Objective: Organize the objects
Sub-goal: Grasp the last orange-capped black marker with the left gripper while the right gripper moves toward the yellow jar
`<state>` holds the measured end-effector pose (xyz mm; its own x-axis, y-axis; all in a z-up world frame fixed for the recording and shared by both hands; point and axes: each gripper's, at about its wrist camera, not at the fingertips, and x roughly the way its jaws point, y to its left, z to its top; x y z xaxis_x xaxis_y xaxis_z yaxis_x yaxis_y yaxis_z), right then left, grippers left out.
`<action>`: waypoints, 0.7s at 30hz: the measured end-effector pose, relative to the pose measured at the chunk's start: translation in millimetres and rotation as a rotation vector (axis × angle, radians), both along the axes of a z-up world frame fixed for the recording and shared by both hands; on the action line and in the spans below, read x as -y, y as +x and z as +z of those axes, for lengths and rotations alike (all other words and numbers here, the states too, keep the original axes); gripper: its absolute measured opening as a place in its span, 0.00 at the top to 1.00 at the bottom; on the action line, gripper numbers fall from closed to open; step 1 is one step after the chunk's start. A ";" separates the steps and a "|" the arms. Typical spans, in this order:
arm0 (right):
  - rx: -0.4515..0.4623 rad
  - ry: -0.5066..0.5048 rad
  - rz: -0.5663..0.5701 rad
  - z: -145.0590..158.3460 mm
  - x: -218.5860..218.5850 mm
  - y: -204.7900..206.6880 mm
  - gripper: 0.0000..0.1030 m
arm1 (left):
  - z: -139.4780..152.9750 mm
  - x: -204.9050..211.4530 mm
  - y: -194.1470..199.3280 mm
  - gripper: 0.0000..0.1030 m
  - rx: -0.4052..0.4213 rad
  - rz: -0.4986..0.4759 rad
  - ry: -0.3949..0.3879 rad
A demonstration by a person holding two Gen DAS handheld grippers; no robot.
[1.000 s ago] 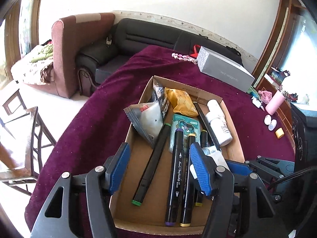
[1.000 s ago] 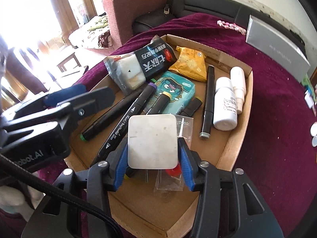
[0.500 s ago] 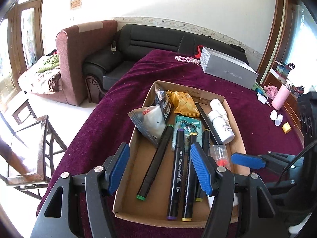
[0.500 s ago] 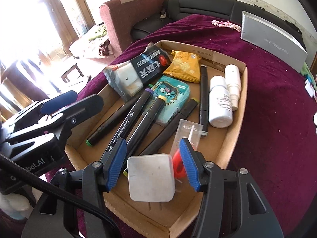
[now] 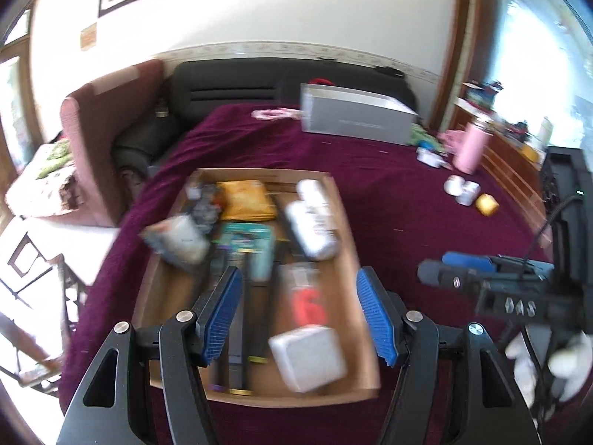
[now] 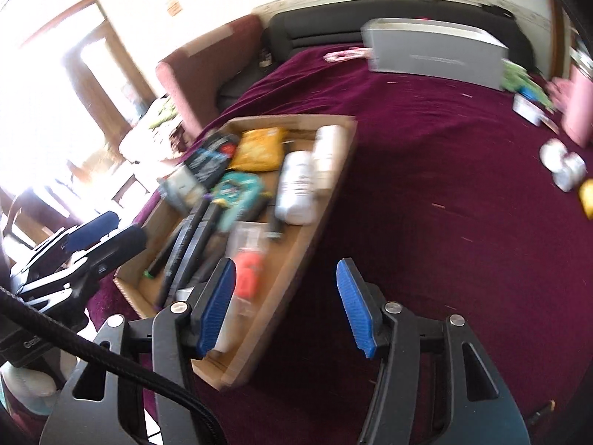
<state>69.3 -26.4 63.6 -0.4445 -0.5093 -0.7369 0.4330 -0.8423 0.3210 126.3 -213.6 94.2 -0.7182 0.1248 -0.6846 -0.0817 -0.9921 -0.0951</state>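
Note:
A shallow cardboard tray (image 5: 355, 244) sits on the maroon tablecloth (image 5: 400, 193), also in the right wrist view (image 6: 318, 222). It holds several black markers (image 5: 237, 289), snack packets (image 5: 244, 200), white bottles (image 5: 315, 226), a clear packet with a red item (image 5: 307, 304) and a white square block (image 5: 307, 356). My left gripper (image 5: 298, 315) is open and empty above the tray's near end. My right gripper (image 6: 285, 306) is open and empty, over the tray's right edge and the cloth. Both views are blurred.
A grey box (image 5: 355, 115) stands at the table's far side. A pink bottle (image 5: 474, 144), small white jars (image 5: 461, 189) and a yellow object (image 5: 487, 204) lie at the right. A sofa (image 5: 229, 89) and armchair (image 5: 100, 126) stand beyond the table.
The white block has left my right gripper and now lies in the tray's near end. My right gripper has opened wider and swung right. My left gripper has opened wider.

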 end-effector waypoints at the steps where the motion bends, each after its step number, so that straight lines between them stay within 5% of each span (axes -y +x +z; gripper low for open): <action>1: 0.001 -0.007 -0.031 0.8 -16.8 -0.5 0.45 | 0.9 -12.0 0.2 0.44 0.005 -0.035 0.010; 14: 0.032 -0.070 -0.433 -4.0 -229.6 5.1 0.41 | -40.0 -171.9 -2.3 0.44 0.176 -0.433 0.005; 21: 0.038 -0.095 -0.511 -7.6 -269.1 4.7 0.39 | -73.7 -260.0 16.2 0.44 0.196 -0.657 -0.145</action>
